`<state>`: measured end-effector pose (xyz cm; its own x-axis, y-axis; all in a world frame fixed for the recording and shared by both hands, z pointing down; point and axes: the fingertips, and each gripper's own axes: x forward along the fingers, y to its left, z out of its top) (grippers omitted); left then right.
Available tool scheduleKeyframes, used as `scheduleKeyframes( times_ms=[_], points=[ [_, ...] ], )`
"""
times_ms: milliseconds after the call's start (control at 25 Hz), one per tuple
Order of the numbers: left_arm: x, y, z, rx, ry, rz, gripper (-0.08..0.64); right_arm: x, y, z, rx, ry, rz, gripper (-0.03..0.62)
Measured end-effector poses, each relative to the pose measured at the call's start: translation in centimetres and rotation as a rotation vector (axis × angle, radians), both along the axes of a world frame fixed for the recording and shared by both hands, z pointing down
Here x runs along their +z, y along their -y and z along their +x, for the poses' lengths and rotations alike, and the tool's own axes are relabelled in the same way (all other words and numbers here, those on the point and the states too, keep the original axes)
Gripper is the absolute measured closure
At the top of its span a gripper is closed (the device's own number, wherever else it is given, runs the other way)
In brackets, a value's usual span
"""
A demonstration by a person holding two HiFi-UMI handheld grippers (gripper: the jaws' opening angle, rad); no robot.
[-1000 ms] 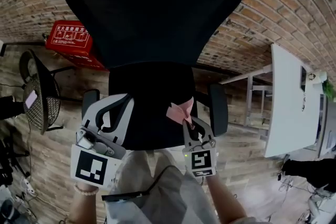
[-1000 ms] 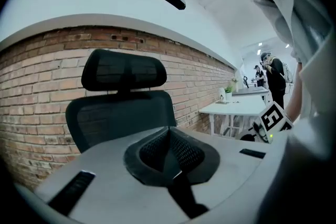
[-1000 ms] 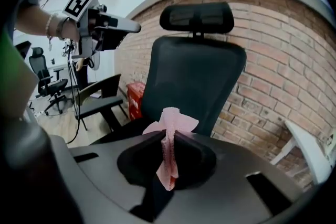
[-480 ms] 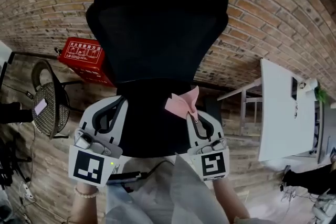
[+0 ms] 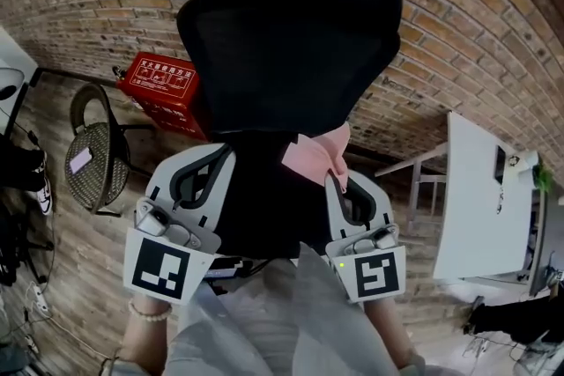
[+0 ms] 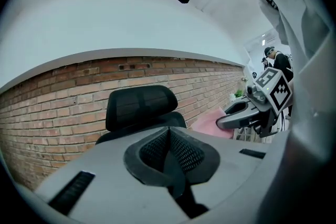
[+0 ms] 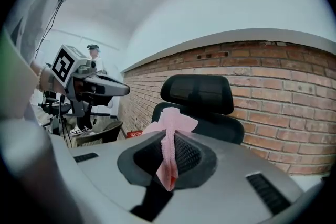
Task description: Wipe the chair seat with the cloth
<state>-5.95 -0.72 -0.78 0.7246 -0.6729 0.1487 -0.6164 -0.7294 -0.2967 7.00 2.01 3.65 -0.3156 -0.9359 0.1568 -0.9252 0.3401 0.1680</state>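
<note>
A black office chair (image 5: 291, 40) stands against the brick wall, its seat (image 5: 264, 198) between my two grippers. My right gripper (image 5: 337, 179) is shut on a pink cloth (image 5: 315, 156), which fans out above the seat's right rear, near the backrest. In the right gripper view the cloth (image 7: 170, 157) runs pinched between the closed jaws, with the chair (image 7: 199, 97) behind. My left gripper (image 5: 222, 156) hovers over the seat's left side. Its jaws (image 6: 169, 136) are shut with nothing in them. The chair (image 6: 140, 106) and cloth (image 6: 209, 124) show beyond.
A red box (image 5: 160, 88) lies on the floor by the wall at left. A wire-mesh chair (image 5: 95, 158) stands further left. A white table (image 5: 480, 198) stands at right. A person (image 6: 275, 60) stands in the background.
Both grippers have risen in the view, and the pink cloth has travelled from the seat's right front toward the backrest. The view has shifted, showing more of the chair back.
</note>
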Motion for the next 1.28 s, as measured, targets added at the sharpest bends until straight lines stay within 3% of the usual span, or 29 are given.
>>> scheduleKeyframes(
  times_ms=[640,1280],
  points=[
    [1.1,-1.0,0.8,0.031,0.026,-0.012,0.541,0.9,0.0,-0.8,-0.030,-0.043,-0.014,0.537],
    [1.7,-0.3,-0.3,-0.019,0.029,-0.018,0.541,1.8,0.4,-1.5,-0.056,-0.065,-0.040,0.537]
  ],
)
